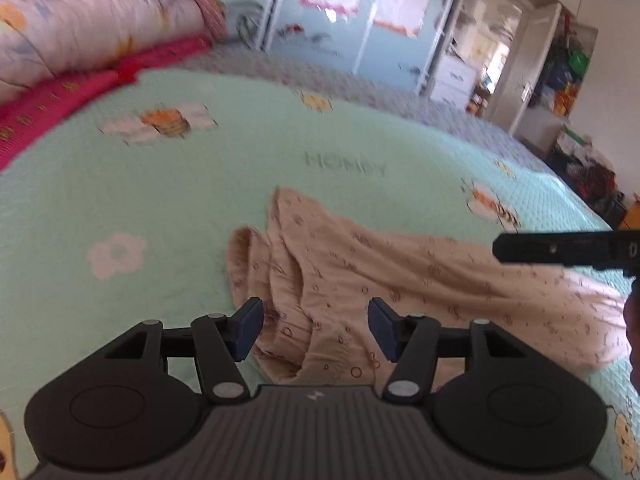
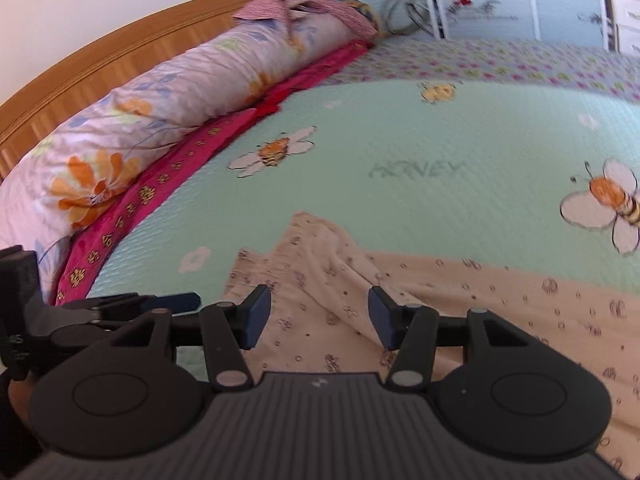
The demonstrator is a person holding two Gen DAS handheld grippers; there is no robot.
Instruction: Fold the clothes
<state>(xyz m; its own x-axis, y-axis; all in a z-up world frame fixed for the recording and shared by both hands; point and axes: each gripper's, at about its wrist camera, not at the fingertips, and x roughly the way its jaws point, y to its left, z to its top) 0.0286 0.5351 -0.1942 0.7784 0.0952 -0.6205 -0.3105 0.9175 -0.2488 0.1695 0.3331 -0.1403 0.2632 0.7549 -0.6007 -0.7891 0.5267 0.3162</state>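
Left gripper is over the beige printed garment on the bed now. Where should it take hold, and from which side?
Grip the bunched, pleated end of the beige garment, where folds stand up off the green quilt. Come from above and the near side, so the left gripper, now open and empty, straddles one raised ridge. The flat stretch toward the right gripper offers no edge to pinch.

A bedroom in a home is shown. A wide bed is covered by a mint-green bedspread (image 2: 400,140) printed with bees and flowers, and a wooden headboard (image 2: 132,44) is seen behind a rolled floral quilt (image 2: 168,100). Pale blue wardrobe doors (image 1: 352,32) are lined along the far wall, and a cluttered doorway (image 1: 496,56) is seen beside them.
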